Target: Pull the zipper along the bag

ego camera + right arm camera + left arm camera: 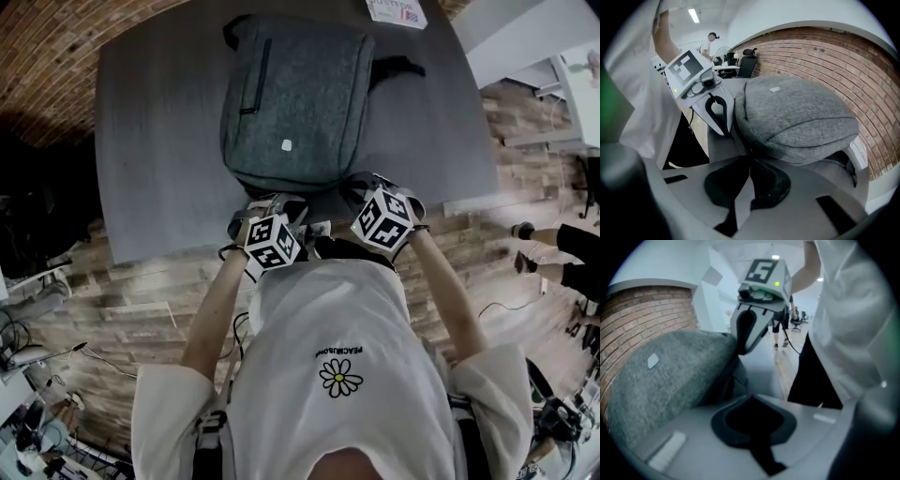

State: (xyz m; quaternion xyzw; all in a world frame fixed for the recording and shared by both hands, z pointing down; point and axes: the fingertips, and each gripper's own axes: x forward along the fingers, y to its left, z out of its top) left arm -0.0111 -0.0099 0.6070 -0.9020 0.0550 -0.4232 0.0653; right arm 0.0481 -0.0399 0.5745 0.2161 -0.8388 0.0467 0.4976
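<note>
Grey table (150,141) holds the bag (300,103) mid-frame. We see our left claw (751,397) and right claw (750,158) closed at its lower edge.

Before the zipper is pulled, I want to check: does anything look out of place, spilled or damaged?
Nothing stands out. The grey backpack lies flat on the table, with no spill or tear visible. One black strap sticks out at its side, and a leaflet lies at the far edge; both look ordinary.
</note>
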